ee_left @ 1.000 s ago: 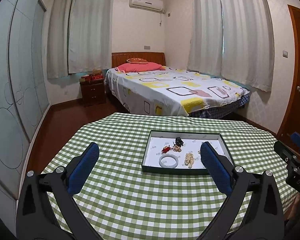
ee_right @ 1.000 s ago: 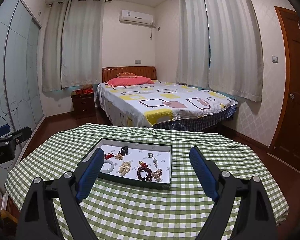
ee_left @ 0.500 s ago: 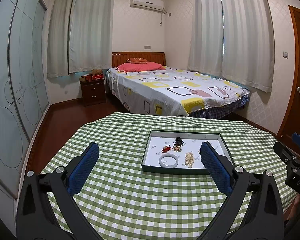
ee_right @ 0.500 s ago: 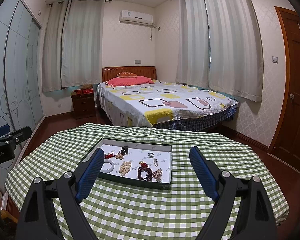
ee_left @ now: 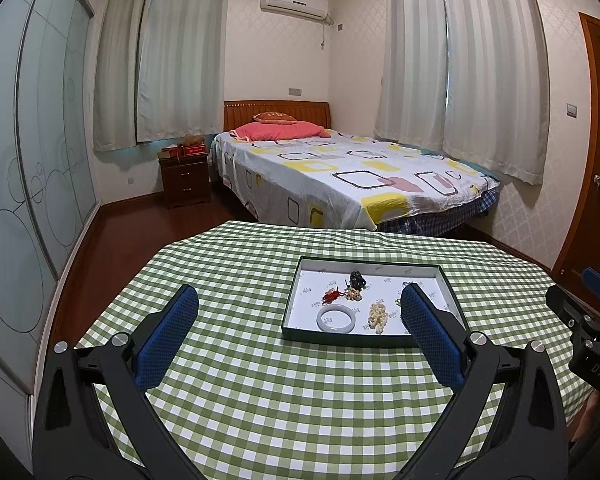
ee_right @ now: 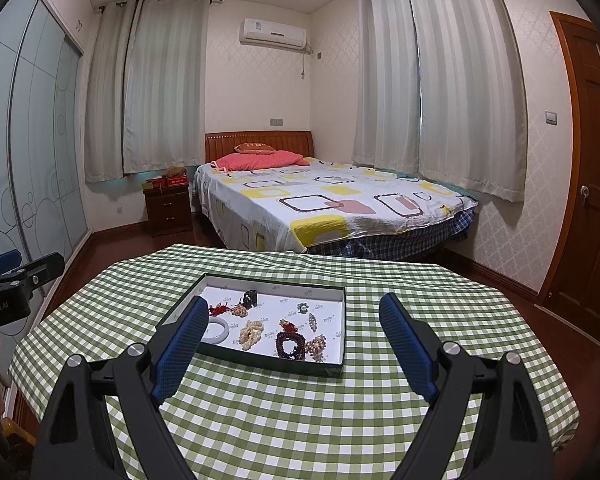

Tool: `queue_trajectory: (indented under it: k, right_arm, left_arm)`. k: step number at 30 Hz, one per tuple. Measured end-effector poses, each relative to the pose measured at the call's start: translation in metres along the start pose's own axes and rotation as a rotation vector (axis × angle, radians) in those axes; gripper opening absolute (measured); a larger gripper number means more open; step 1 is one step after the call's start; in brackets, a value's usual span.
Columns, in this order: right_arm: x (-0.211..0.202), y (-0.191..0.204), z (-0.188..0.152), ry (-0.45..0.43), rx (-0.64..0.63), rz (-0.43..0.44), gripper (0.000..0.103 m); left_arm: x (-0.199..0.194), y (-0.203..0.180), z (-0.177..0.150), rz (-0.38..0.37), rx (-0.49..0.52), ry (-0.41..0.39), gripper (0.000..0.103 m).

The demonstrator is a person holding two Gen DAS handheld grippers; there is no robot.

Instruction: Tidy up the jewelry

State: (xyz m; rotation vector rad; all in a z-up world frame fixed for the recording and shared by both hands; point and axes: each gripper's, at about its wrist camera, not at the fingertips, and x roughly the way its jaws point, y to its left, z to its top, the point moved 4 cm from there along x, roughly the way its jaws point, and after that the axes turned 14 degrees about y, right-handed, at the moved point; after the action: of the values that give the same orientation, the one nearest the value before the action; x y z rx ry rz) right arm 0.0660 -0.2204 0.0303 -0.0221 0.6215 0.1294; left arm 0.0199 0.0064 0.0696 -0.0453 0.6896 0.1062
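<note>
A shallow dark-green tray (ee_left: 340,341) (ee_right: 268,361) with a white lining sits on the green checked table. It holds several jewelry pieces: a white bangle (ee_left: 336,319) (ee_right: 219,328), a cream bead bracelet (ee_left: 378,314) (ee_right: 250,332), a red cord piece (ee_left: 332,295), a black piece (ee_left: 357,279) (ee_right: 250,298), a dark red bead bracelet (ee_right: 290,344). My left gripper (ee_left: 298,300) is open and empty, above the table short of the tray. My right gripper (ee_right: 293,310) is open and empty, also short of the tray.
The green checked tablecloth (ee_left: 260,380) covers the table, whose edges fall off left and right. The right gripper's body shows at the right edge of the left wrist view (ee_left: 588,340). A bed (ee_left: 340,176), a nightstand (ee_left: 186,184) and a wardrobe stand behind.
Both views have barely shifted; the grippers stay open and the tray and jewelry have not moved.
</note>
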Motion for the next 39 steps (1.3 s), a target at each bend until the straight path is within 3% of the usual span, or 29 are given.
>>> queue_trajectory:
  k: [26,35,39]
  right_arm:
    - [0.006,0.002,-0.009,0.026,0.003,0.005,0.084]
    - [0.018,0.002,-0.011,0.052,0.008,0.011,0.084]
    - [0.030,-0.005,-0.013,0.064,0.014,0.003,0.084]
  left_arm:
    - [0.009,0.002,-0.001,-0.007,-0.022,-0.007,0.099]
    - [0.032,0.011,0.000,0.026,-0.025,0.006,0.099]
    - [0.061,0.020,-0.002,0.045,-0.024,0.048,0.099]
